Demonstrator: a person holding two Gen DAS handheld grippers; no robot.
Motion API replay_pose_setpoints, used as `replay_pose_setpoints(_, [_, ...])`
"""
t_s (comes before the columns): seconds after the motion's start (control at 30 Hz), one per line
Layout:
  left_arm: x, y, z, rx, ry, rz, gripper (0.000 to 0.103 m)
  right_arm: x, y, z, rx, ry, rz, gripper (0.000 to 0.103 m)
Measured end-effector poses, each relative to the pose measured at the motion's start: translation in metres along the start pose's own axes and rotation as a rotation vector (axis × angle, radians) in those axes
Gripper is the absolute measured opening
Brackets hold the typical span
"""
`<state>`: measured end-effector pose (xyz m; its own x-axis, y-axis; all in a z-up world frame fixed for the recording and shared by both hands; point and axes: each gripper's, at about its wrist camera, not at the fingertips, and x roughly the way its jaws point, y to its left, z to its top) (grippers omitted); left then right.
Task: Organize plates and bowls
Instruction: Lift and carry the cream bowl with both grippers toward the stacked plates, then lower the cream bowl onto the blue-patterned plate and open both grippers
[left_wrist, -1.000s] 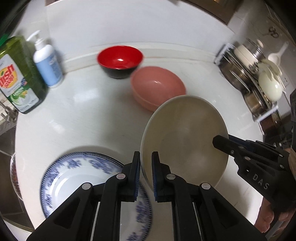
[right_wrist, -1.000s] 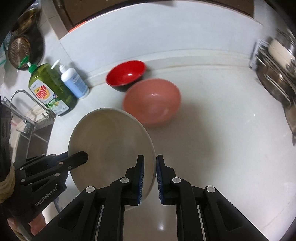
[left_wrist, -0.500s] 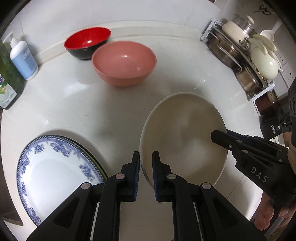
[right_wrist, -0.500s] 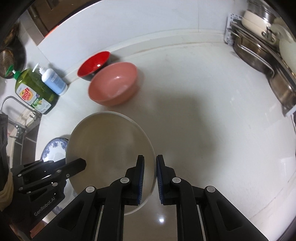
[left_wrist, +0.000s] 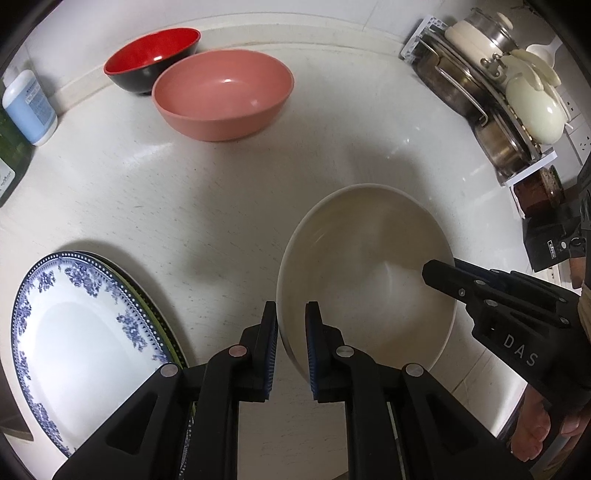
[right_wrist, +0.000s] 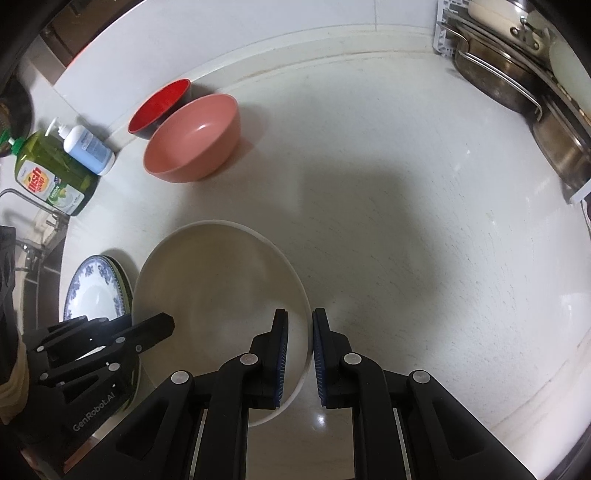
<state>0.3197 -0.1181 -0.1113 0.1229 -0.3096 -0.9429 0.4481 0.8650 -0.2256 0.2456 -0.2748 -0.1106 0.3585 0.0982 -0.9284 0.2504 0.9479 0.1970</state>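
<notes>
A large cream bowl (left_wrist: 365, 269) is held between both grippers above the white counter; it also shows in the right wrist view (right_wrist: 218, 295). My left gripper (left_wrist: 291, 317) is shut on its left rim. My right gripper (right_wrist: 298, 325) is shut on its right rim and also shows in the left wrist view (left_wrist: 436, 273). A pink bowl (left_wrist: 223, 94) and a red-and-black bowl (left_wrist: 153, 74) stand at the back. A blue-patterned plate (left_wrist: 85, 343) lies on a stack at the front left.
A rack of pots and lids (left_wrist: 491, 85) lines the right side. A blue-white pump bottle (right_wrist: 86, 149) and a green dish soap bottle (right_wrist: 51, 175) stand at the back left beside a tap (right_wrist: 33, 206). The counter edge runs along the front.
Both grippers have carried the cream bowl to the right and toward the front, away from the plate stack. The pink and red bowls now sit farther off at the back left.
</notes>
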Motion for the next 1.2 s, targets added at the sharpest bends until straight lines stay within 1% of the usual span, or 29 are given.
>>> replay_pose_setpoints(0.2, [0.004,0.000,0.001,-0.013,0.004,0.008,0.015,0.007,-0.004,-0.001,0.001,0.026,0.009,0.015])
replay_pose_setpoints(0.5, [0.012,-0.003,0.002,-0.029,0.025,-0.004,0.015,0.013,-0.004,-0.002,-0.003,0.043,0.006,0.015])
replay_pose_setpoints(0.63, [0.013,-0.004,0.002,-0.033,0.027,-0.008,0.018,0.014,-0.004,-0.001,-0.005,0.045,0.010,0.015])
replay_pose_setpoints(0.77, [0.014,-0.005,0.003,-0.036,0.026,-0.006,0.018,0.015,-0.003,-0.001,-0.006,0.043,0.009,0.015])
replay_pose_setpoints(0.83, [0.013,-0.004,0.003,-0.036,0.019,0.000,0.025,0.014,-0.002,-0.001,-0.012,0.035,0.007,0.015])
replay_pose_setpoints(0.9, [0.011,-0.003,0.003,-0.036,0.013,0.005,0.030,0.012,0.000,-0.002,-0.024,0.024,-0.013,0.015])
replay_pose_setpoints(0.97, [0.010,-0.002,0.003,-0.037,0.005,0.011,0.033,0.012,0.000,-0.003,-0.030,0.022,-0.033,0.016])
replay_pose_setpoints(1.07, [0.007,0.000,0.004,-0.043,-0.007,0.022,0.038,0.011,0.000,-0.004,-0.031,0.024,-0.033,0.017])
replay_pose_setpoints(1.13, [0.004,0.000,0.004,-0.039,-0.014,0.022,0.041,0.010,-0.001,-0.004,-0.031,0.018,-0.031,0.023])
replay_pose_setpoints(1.2, [0.000,-0.001,0.004,-0.030,-0.030,0.024,0.046,0.007,0.000,-0.004,-0.035,0.008,-0.030,0.026])
